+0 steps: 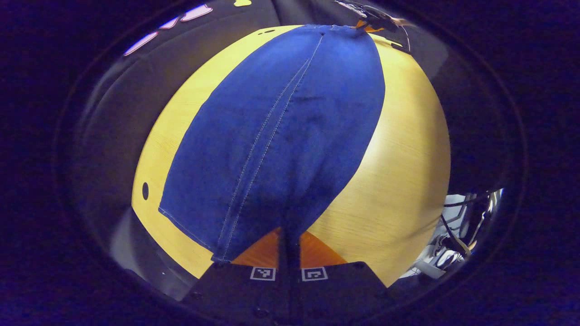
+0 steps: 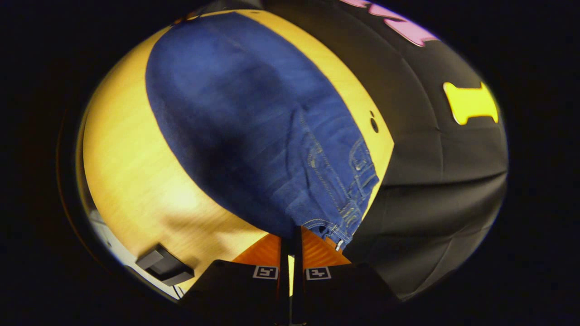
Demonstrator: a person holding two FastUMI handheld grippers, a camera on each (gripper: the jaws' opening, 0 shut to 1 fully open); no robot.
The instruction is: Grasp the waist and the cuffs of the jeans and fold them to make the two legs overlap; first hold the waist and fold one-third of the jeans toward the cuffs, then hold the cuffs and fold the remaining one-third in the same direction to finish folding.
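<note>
Blue jeans (image 1: 290, 127) lie lengthwise on a yellow wooden table (image 1: 398, 172), the legs lying one over the other as a single strip. In the left gripper view the hemmed cuff end is nearest, and my left gripper (image 1: 290, 235) is shut on the cuff fabric. The other gripper (image 1: 376, 20) shows at the far end of the jeans. In the right gripper view the waist (image 2: 349, 190), with belt loops and stitching, is nearest on the jeans (image 2: 244, 117). My right gripper (image 2: 291, 235) is shut on the waist edge near the table (image 2: 136, 163) corner.
The black cloth wall (image 2: 444, 172) runs close along one long side of the table. A dark flat object (image 2: 165, 267) sits at the table edge. Cables and gear (image 1: 462, 226) lie beyond the table. A small hole (image 1: 145, 190) marks the tabletop.
</note>
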